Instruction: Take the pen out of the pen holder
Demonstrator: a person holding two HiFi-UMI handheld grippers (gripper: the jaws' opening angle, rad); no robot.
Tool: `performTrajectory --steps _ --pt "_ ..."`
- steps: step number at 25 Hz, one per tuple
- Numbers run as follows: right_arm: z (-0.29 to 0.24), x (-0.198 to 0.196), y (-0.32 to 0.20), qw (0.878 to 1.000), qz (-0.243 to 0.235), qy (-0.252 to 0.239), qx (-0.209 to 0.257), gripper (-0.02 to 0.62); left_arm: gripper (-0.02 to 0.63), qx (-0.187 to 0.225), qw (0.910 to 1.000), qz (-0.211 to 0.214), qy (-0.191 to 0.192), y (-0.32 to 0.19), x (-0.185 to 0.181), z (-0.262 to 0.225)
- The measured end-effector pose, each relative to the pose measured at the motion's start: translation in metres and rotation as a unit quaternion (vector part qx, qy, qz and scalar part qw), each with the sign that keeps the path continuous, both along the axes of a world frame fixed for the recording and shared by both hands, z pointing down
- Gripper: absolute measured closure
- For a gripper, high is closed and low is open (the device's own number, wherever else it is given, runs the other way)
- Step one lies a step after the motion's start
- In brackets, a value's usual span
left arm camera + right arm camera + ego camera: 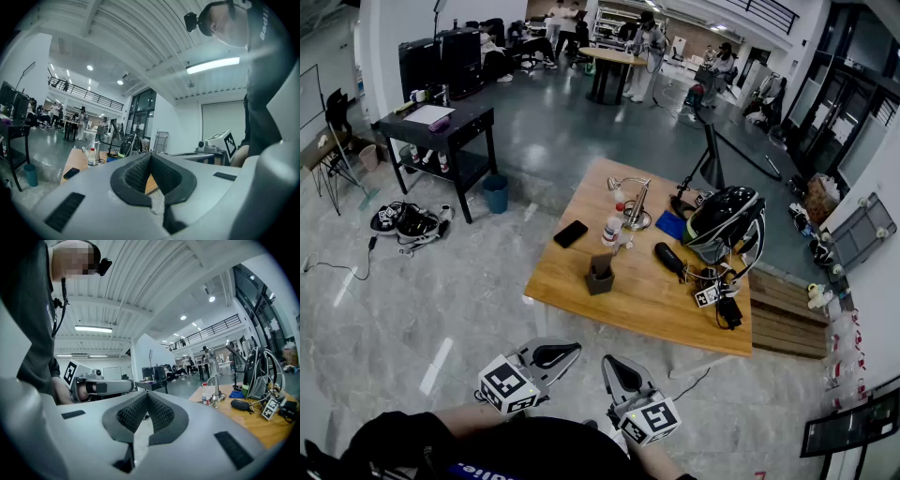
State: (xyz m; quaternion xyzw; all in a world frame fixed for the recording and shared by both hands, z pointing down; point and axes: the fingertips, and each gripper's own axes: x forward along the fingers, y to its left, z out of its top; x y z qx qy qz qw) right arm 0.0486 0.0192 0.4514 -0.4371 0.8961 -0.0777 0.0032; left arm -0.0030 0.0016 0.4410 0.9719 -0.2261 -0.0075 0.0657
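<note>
The reach has not begun: left gripper (558, 353) and right gripper (619, 373), jaws pressed together and empty, hang well short of the pen holder (600, 276) on the table (656, 305) at twelve o'clock, so next one must advance and spread its jaws for the pen, too small to make out here.

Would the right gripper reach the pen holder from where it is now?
Probably not yet. The right gripper, shut, hangs well short of the table, floor between them. Nothing stands before the pen holder, so stepping closer should do.
</note>
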Motion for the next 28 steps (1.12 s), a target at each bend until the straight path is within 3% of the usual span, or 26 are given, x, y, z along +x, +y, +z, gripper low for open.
performTrajectory --steps 15,28 --pt "-0.001 0.008 -0.001 0.999 -0.042 -0.022 0.001 0.595 0.597 -0.023 0.9996 -0.016 0.0 -0.007 0.016 0.009" --pt "0.004 0.061 -0.007 0.995 -0.085 -0.042 0.005 0.595 0.597 -0.056 0.9947 -0.086 0.001 -0.049 0.058 0.027"
